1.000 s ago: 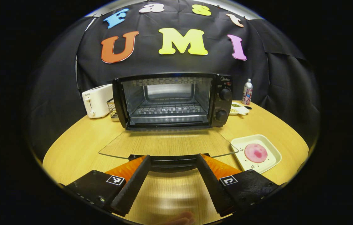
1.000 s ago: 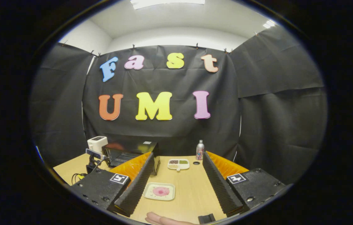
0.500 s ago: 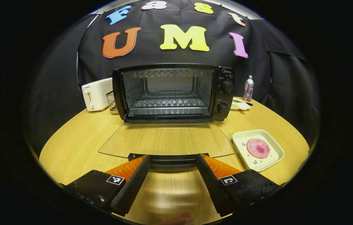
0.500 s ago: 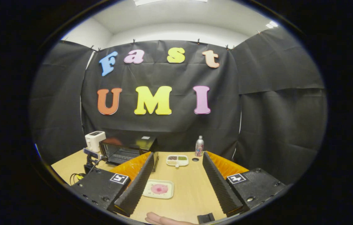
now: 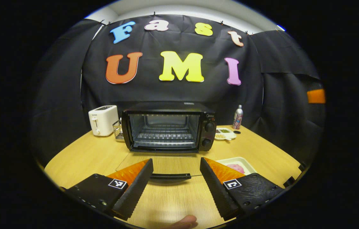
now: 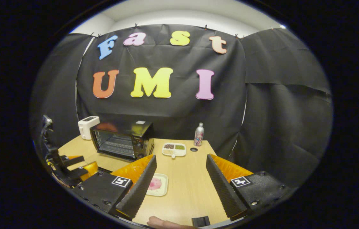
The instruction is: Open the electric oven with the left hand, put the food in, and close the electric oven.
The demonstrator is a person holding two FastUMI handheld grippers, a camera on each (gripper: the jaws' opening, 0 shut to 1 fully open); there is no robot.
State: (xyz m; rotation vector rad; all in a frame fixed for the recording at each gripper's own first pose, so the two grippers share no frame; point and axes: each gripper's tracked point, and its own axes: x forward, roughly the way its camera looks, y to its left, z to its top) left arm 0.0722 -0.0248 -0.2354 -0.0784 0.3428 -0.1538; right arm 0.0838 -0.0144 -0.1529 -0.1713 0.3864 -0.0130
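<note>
Right gripper [image 6: 181,178] gapes above the table; oven [image 6: 122,140] open

The left gripper view faces the toaster oven [image 5: 166,130] squarely from near its front. The right gripper view looks from farther back, right of the toaster oven [image 6: 123,140]; both share it.

We see a booth closed in by black cloth [image 5: 173,92] hung with clips along its top edge, folds showing on the right side. Above the cloth, a white wall [image 6: 182,17] and ceiling. A light wooden surface [image 5: 90,156] with a rounded edge fills the lower part. Light is even, with glare on the wood.
</note>
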